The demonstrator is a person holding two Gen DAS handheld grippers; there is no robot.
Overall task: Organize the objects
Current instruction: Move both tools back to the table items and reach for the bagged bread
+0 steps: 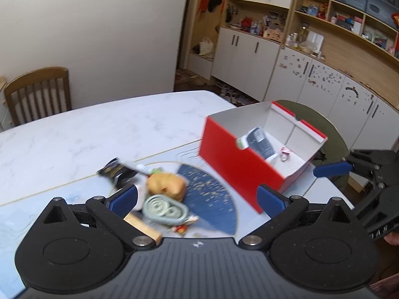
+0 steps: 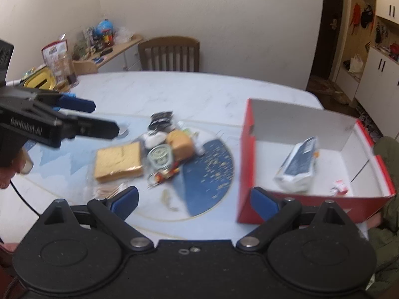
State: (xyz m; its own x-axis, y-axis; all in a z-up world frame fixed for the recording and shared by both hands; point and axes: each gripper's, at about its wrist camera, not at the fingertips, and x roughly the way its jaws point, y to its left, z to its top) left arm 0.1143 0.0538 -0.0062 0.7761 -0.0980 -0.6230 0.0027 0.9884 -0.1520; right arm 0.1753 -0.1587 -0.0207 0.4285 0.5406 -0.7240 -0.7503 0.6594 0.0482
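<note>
Hovering with both hand-held grippers, left and right, spread empty; one blue-and-white packet inside red cardboard box, cluttered pile remaining on desk.

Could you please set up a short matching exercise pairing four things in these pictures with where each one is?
Things:
1. blue and white packet
2. gold box
3. black packet
4. wooden chair

Places:
A. behind the far edge of the table
B. inside the red box
C. on the mat, far end of the pile
D. on the mat, left end of the pile in the right wrist view

Pairs: 1-B, 2-D, 3-C, 4-A
</note>
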